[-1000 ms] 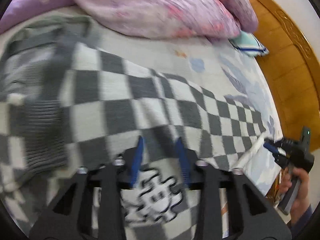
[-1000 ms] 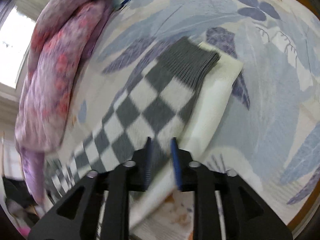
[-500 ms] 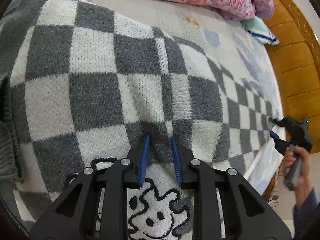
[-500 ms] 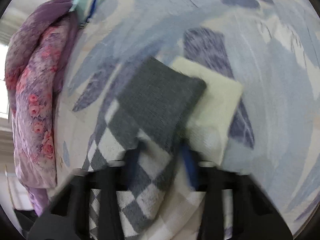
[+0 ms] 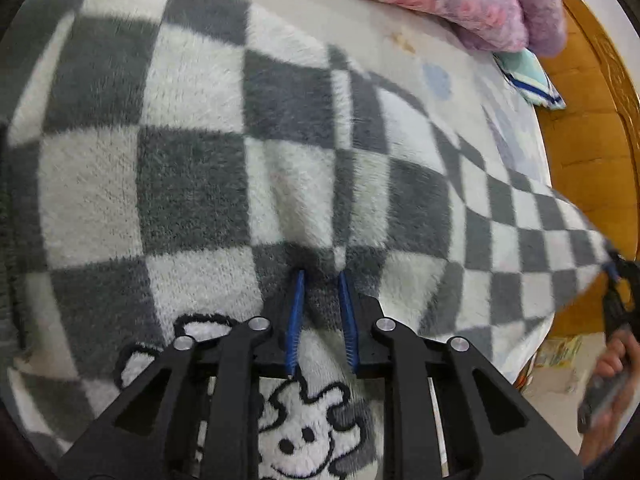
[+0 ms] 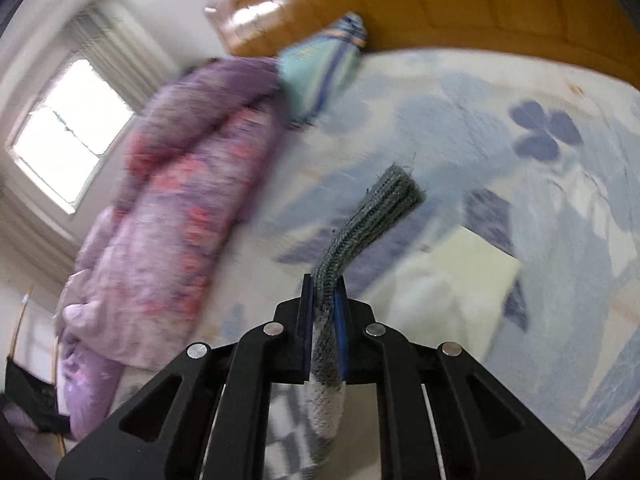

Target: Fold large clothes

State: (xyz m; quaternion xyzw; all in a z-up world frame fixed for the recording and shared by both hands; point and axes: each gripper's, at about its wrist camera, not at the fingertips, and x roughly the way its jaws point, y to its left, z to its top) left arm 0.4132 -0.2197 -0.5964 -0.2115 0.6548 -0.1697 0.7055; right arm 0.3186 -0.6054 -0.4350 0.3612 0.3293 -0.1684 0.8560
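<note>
Now fuzzy grey-and-white checkered sweater (image 5: pixel 248 168) shows a cartoon patch (image 5: pixel 304 436)

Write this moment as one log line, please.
stage: sleeve fold | left gripper: closing on fuzzy grey-and-white checked sweater | right gripper: closing, pinching grey ribbed cuff, lifted off floral bedsheet

The bed (image 6: pixel 500 92) has a pale sheet printed with big blue and purple flowers, and a wooden headboard (image 6: pixel 460 4) runs along its far edge. A grey-and-white checkered fleece sweater (image 5: pixel 200 168) sprawls across most of the near side, cartoon patch facing up, one sleeve lifted off the sheet. A bunched pink-purple floral quilt (image 6: pixel 180 208) lies along the window-side edge. A teal striped pillow (image 6: pixel 324 64) sits up in the corner by the headboard, touching the quilt. There's also a folded cream cloth (image 6: pixel 460 276) flat on the sheet, near the sleeve.
</note>
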